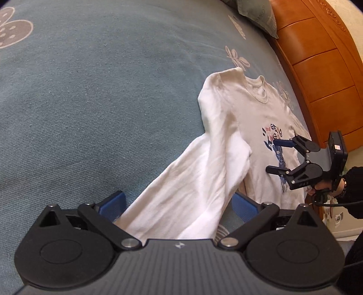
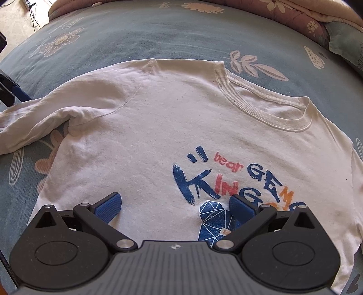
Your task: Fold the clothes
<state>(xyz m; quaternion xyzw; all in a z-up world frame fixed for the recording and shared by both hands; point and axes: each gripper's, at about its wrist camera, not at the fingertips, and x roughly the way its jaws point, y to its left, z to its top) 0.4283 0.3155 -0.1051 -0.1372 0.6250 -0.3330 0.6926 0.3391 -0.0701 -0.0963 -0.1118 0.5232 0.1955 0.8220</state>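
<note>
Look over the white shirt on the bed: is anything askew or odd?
Yes. One long sleeve is bunched and twisted, trailing between the left gripper's open fingers, while the shirt body lies flat. Nothing looks damaged.

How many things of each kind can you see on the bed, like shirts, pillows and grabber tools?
White shirt: 1
Tools: 2, the left tool with the shirt's sleeve between its open fingers, and the right tool open over the print
Pillow: 1, at the head of the bed, only partly in view
Total: 4
</note>
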